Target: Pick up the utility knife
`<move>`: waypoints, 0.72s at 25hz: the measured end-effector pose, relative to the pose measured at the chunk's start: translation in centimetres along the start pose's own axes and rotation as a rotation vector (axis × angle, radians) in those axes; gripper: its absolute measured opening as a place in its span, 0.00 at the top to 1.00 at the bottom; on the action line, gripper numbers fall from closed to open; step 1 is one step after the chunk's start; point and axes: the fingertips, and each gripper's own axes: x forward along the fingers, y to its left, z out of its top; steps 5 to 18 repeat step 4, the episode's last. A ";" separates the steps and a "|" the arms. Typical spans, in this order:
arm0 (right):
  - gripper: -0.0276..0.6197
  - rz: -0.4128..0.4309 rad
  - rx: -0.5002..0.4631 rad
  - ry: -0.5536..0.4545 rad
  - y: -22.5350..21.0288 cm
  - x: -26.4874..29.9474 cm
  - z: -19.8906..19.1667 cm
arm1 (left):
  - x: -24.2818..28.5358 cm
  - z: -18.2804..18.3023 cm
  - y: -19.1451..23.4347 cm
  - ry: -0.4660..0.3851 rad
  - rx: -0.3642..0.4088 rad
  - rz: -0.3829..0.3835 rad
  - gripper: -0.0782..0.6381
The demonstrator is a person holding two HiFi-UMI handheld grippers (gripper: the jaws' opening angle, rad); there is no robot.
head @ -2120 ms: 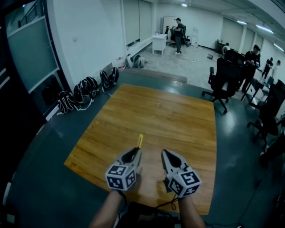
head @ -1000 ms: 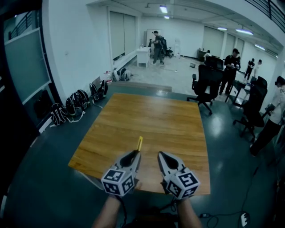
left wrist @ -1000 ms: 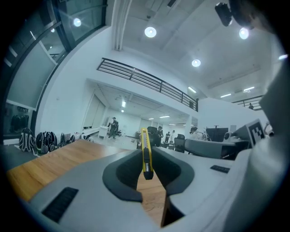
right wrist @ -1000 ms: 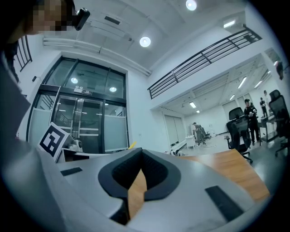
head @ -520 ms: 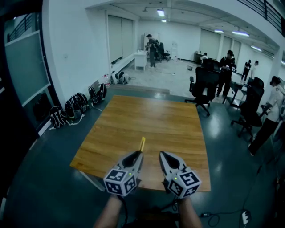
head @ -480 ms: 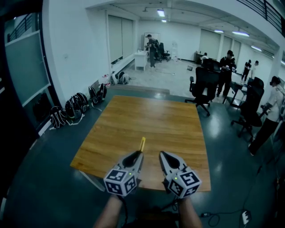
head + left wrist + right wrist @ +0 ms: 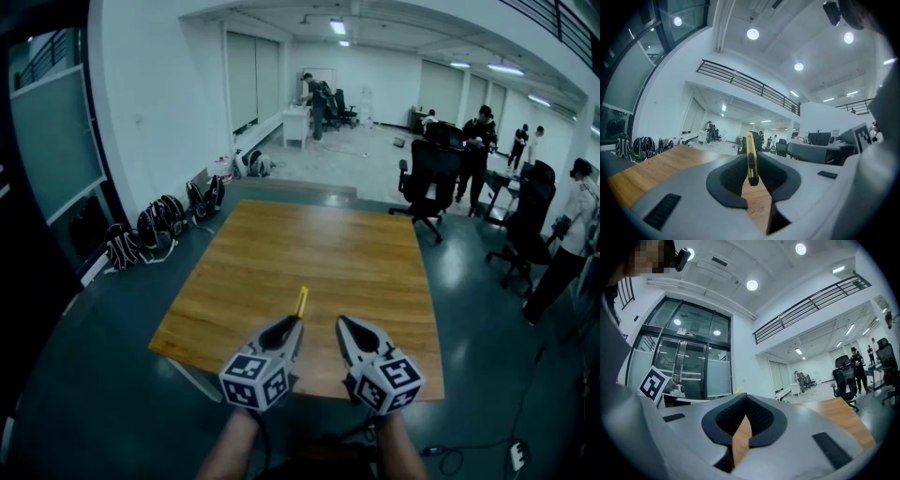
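A yellow utility knife (image 7: 301, 302) sticks out forward from my left gripper (image 7: 292, 324), which is shut on its rear end and holds it above the near edge of the wooden table (image 7: 309, 239). In the left gripper view the utility knife (image 7: 750, 159) stands on edge between the dark pads (image 7: 729, 180), pointing away over the tabletop. My right gripper (image 7: 343, 324) hovers beside it to the right, level, its tips together and nothing in them. Seen from its own camera, the right gripper (image 7: 746, 403) has its pads (image 7: 761, 420) closed, with bare wood showing below them.
Black office chairs (image 7: 427, 178) stand past the table's far right corner. Backpacks (image 7: 155, 225) line the left wall. People (image 7: 473, 131) are standing at the back and at the right edge. A cable and power strip (image 7: 514, 456) lie on the floor at the lower right.
Both grippers keep their places and the knife stays in the left grip. The head view has tilted up since the earliest frame, and people at the back have shifted.
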 end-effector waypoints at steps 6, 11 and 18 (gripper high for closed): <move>0.94 -0.011 -0.001 0.002 0.0 0.1 0.4 | 0.1 0.2 0.0 0.004 -0.003 -0.006 0.79; 0.94 -0.011 -0.001 0.002 0.0 0.1 0.4 | 0.1 0.2 0.0 0.004 -0.003 -0.006 0.79; 0.94 -0.011 -0.001 0.002 0.0 0.1 0.4 | 0.1 0.2 0.0 0.004 -0.003 -0.006 0.79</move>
